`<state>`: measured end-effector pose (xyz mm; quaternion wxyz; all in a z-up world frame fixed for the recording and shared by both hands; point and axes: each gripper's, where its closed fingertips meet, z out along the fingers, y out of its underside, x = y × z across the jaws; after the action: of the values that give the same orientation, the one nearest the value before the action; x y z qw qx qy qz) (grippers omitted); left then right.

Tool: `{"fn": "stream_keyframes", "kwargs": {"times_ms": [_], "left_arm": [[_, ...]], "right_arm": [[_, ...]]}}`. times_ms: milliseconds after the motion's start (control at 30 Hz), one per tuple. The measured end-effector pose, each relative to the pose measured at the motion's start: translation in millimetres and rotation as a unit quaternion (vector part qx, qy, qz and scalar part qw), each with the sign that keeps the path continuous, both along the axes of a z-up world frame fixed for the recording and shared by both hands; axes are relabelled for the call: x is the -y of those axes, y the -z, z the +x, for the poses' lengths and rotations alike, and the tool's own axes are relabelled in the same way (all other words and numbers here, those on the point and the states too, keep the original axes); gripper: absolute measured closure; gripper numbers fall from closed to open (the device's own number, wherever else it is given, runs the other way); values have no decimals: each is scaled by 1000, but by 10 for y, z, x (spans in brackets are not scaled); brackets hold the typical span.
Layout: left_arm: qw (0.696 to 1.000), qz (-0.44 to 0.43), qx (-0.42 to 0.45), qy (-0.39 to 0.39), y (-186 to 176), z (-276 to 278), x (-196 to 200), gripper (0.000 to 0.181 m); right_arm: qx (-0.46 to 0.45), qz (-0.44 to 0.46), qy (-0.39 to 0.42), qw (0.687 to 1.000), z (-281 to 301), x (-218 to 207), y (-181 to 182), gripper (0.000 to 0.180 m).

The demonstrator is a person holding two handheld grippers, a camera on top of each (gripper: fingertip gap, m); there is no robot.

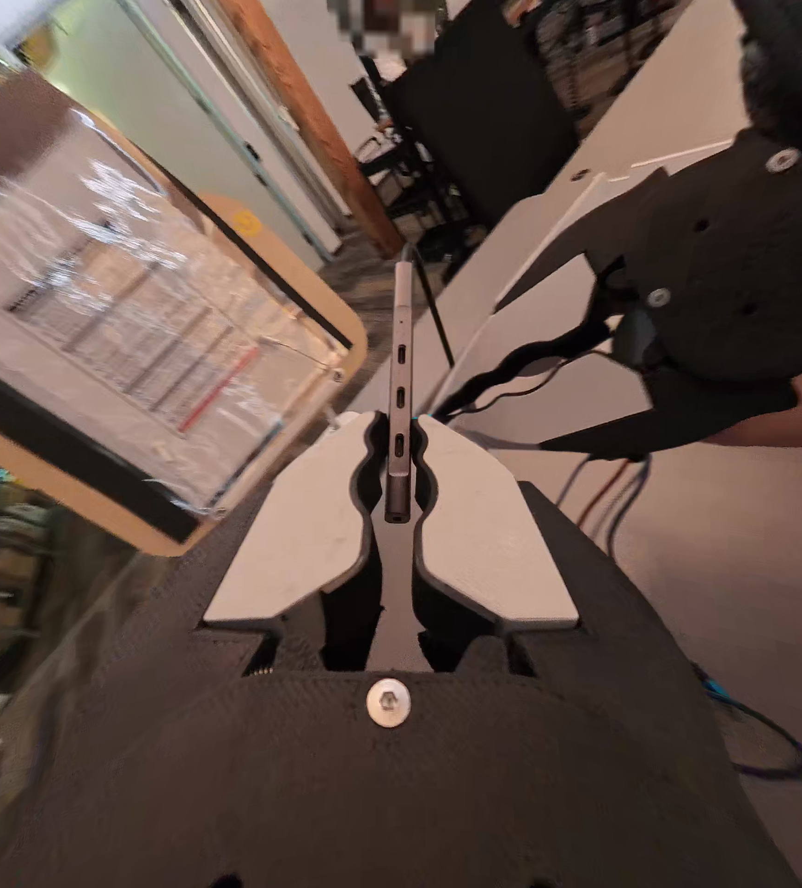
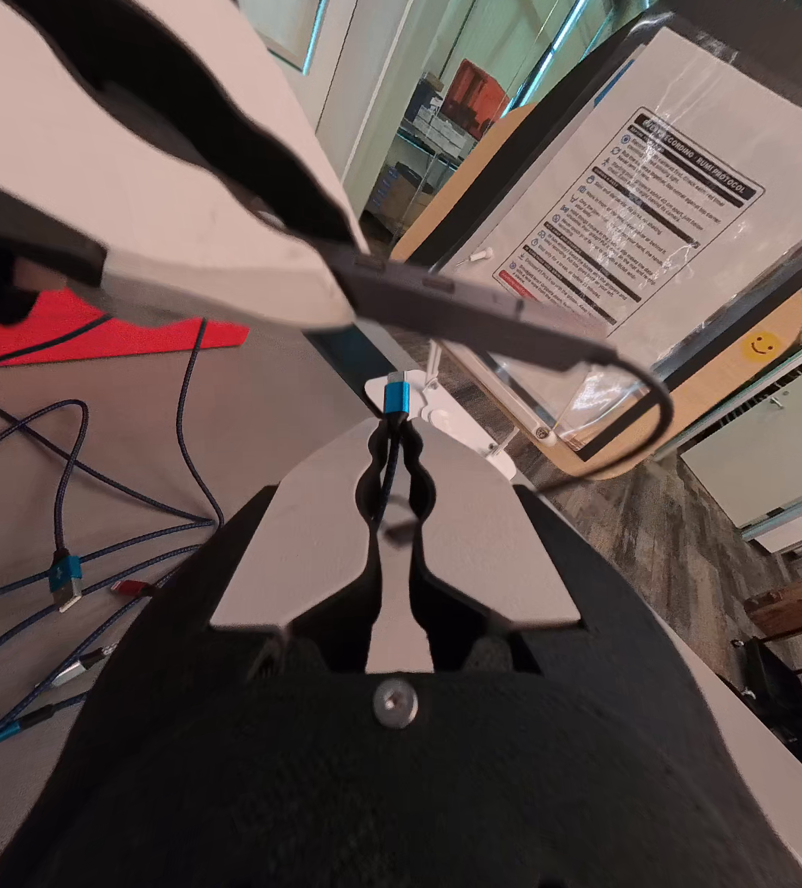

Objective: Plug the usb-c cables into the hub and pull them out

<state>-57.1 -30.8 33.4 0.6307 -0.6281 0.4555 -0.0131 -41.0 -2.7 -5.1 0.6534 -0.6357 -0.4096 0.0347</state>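
My left gripper (image 1: 399, 423) is shut on a slim grey hub (image 1: 401, 365), held on edge with three empty USB-C ports facing me. The hub also shows in the right wrist view (image 2: 461, 300), sticking out of the left gripper's white fingers (image 2: 226, 278), with its black lead (image 2: 648, 423) looping down. My right gripper (image 2: 396, 427) is shut on a blue-braided cable just behind its blue USB-C plug (image 2: 395, 395). The plug points up toward the hub, a short gap below it. The right gripper shows at the right in the left wrist view (image 1: 540, 444).
Several more braided cables (image 2: 67, 485) with blue and red plugs lie on the white table (image 2: 269, 394) at the left, near a red mat (image 2: 101, 336). A wood-edged panel with a taped sheet (image 2: 629, 230) stands beyond the table edge. Shelving stands farther back. The gap from one gripper's tips to the other's is roughly 5 centimeters.
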Motion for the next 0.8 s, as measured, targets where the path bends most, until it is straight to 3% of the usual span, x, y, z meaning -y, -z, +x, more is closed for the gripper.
{"fn": "stream_keyframes", "kwargs": {"times_ms": [300, 433, 700, 800], "left_arm": [[964, 228, -75, -117, -346, -630, -283, 172], [922, 325, -152, -142, -280, -605, -325, 172], [877, 408, -201, -153, -245, -461, -250, 172], [864, 419, -226, -161, -189, -429, -272, 171]], "right_arm": [[-72, -19, -51, 996, 25, 316, -480, 173], [-163, -89, -124, 975, -101, 542, -633, 174], [-301, -237, -187, 905, -55, 433, -536, 173], [-316, -232, -166, 905, -33, 335, -471, 174]]}}
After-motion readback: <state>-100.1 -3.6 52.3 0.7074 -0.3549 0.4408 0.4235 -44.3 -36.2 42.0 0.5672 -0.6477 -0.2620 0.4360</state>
